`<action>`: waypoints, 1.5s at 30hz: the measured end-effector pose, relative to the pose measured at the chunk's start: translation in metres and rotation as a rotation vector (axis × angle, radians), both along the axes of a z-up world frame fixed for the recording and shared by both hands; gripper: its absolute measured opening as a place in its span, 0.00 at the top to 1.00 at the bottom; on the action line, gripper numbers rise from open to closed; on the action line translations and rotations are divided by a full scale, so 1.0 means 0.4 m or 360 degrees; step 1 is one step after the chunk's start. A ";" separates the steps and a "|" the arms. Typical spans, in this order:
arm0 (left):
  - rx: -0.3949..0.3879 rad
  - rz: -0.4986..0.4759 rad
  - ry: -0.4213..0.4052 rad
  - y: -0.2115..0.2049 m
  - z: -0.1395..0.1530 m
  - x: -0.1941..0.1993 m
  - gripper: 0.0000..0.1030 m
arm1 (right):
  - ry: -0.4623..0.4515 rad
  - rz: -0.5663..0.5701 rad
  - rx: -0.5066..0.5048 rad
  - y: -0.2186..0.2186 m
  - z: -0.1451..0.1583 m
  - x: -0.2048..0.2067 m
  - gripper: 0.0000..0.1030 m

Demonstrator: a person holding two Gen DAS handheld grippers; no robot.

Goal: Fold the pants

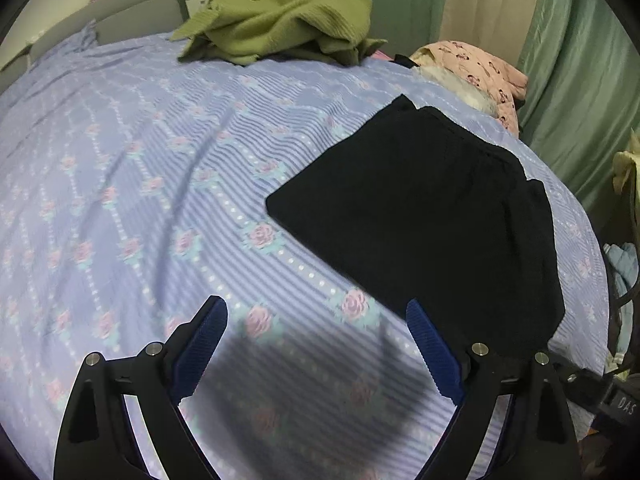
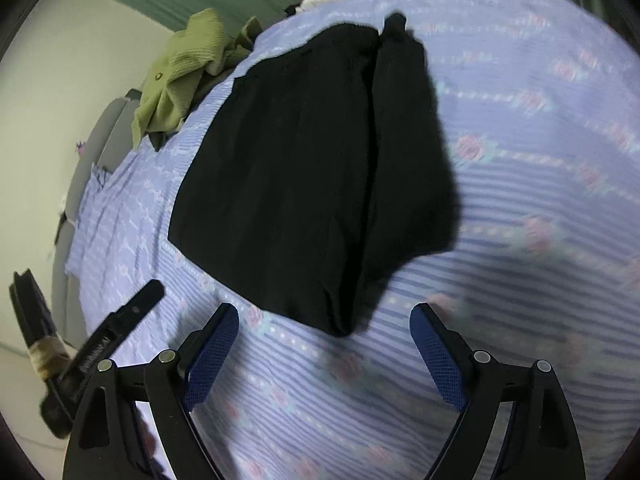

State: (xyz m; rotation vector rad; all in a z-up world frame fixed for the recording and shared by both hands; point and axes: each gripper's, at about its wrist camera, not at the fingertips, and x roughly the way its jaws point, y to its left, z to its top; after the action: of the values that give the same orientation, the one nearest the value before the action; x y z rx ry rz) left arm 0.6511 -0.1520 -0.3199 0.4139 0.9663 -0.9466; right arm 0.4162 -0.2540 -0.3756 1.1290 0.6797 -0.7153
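On the bed, over a lavender striped sheet (image 1: 168, 168) printed with pink roses, we see the black pants (image 1: 424, 216) lying folded into a compact, roughly rectangular stack with one narrower layer showing along its right edge. From the left wrist view, our left gripper (image 1: 316, 312) hangs above the sheet with its blue-padded fingers spread wide and nothing between them; the pants lie ahead and to the right, their near corner passing behind the right finger, and we cannot tell whether cloth and finger touch. From the right wrist view, our right gripper (image 2: 324, 316) is likewise spread wide and holds nothing, with the pants (image 2: 304, 168) just ahead, their nearest corner pointing into the gap between the fingers. The left gripper (image 2: 100, 344) shows at the lower left of that view. Farther up the bed a crumpled olive-green knit garment (image 1: 280, 20) lies well apart from the pants, and a pink patterned garment (image 1: 480, 68) sits at the far edge beside green curtains (image 1: 580, 60).
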 end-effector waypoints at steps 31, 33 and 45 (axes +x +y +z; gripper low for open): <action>-0.0382 0.0279 0.0649 -0.141 -0.101 0.193 0.66 | -0.0177 -0.0103 -0.0018 -0.156 -0.073 0.048 0.20; -0.0366 0.0302 0.0677 -0.150 -0.119 0.198 0.66 | -0.0167 -0.0109 -0.0029 -0.168 -0.075 0.051 0.25; -0.0238 0.0229 0.0294 -0.167 0.061 0.088 0.86 | 0.0086 0.0083 -0.0302 -0.169 0.108 0.068 0.86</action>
State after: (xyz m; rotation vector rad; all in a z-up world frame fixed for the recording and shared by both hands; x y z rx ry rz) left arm 0.6864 -0.2188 -0.2953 0.1300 1.0694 -0.9299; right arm 0.4435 -0.3216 -0.3324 0.9182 0.6699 -0.7513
